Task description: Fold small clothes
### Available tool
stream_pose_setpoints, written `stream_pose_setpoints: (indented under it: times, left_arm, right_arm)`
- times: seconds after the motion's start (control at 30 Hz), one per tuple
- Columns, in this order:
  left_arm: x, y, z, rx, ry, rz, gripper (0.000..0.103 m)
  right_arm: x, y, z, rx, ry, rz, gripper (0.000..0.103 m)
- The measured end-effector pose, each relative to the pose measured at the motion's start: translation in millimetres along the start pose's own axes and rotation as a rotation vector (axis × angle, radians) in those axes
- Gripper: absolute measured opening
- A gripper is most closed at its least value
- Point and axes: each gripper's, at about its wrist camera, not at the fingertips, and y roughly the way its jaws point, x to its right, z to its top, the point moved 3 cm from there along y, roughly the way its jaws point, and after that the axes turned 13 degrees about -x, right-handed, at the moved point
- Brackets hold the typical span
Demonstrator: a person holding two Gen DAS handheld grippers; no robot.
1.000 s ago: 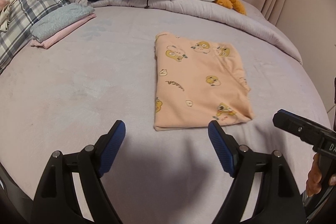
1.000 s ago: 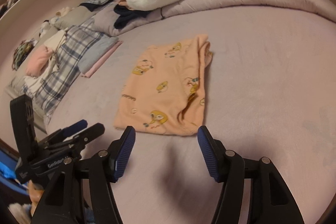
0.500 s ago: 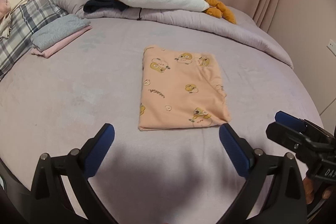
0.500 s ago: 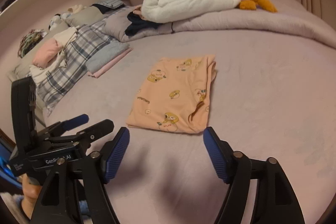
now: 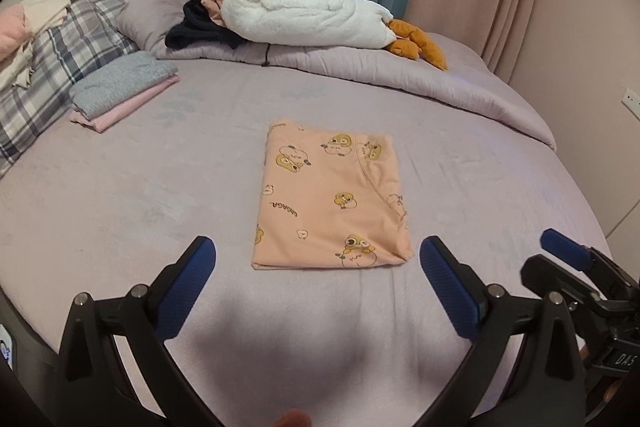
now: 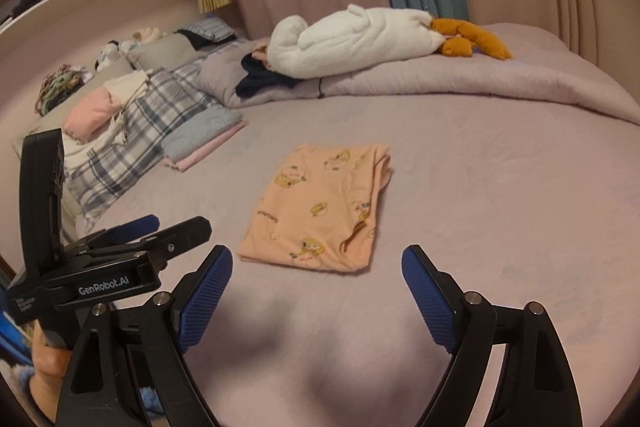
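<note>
Folded shirt lying flat on the bed, both my claws standing clear of it.

The bed [image 5: 120,187] is filling the view, its quilt [image 5: 400,75] bunching along the far edge under a white plush [image 5: 308,17]. A folded stack [image 5: 120,91] is sitting at far left, well apart. The peach shirt [image 5: 328,199] is lying mid-bed as a neat rectangle, just beyond my fingertips. My left claw [image 5: 316,267] is gaping wide, gripping nothing; my right claw [image 6: 316,273] is opening, its jaws empty, no pad touching cloth.
</note>
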Motion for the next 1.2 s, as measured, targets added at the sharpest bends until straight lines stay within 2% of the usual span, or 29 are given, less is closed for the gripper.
stream_pose_setpoints:
  times: [0.3, 0.6, 0.8, 0.93, 1.2]
  left_arm:
    - [10.4, -10.9, 3.0, 0.003, 0.024, 0.024, 0.103]
    - [2.7, -15.8, -4.3, 0.007, 0.038, 0.113, 0.103]
    - [-9.8, -8.0, -7.5, -0.019, 0.019, 0.122, 0.103]
    - [-16.3, -4.4, -9.0, -0.036, 0.008, 0.123, 0.103]
    - [-26.2, 3.9, -11.2, -0.065, -0.018, 0.12, 0.103]
  right_arm:
    - [0.3, -9.4, 5.4, 0.036, -0.001, -0.017, 0.102]
    - [-10.3, 5.2, 8.2, 0.003, -0.048, -0.076, 0.102]
    - [-14.8, 11.5, 11.8, -0.011, -0.045, -0.07, 0.102]
    - [-17.1, 16.6, 11.3, -0.028, -0.046, -0.1, 0.102]
    - [-16.1, 23.6, 6.5, -0.057, -0.034, -0.088, 0.102]
